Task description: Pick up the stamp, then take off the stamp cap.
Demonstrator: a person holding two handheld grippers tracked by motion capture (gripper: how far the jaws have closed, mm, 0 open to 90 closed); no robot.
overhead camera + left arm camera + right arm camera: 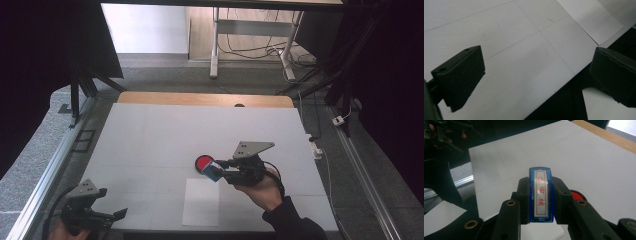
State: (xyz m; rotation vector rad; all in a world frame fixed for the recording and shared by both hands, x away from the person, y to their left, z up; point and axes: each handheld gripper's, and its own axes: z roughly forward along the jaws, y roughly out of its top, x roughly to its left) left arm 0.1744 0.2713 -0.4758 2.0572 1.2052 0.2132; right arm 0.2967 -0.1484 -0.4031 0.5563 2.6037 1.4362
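While the right gripper [218, 169] hangs over the middle of the white table [150, 135], its jaws are clamped on a blue stamp [541, 195] with a white label and red characters on top. It sits squarely between the pads, held by its two long flat sides, which looks like the right place to grab it. My guess is it's light, hard plastic, stiff enough not to flex but a bit slick, so a firm squeeze matters. Right beside it sits a round red ink pad [203, 163], and a sheet of paper [201, 201] lies nearer the person. Over at the near left corner the left gripper [114, 215] has its jaws wide apart with nothing in them, just table under it
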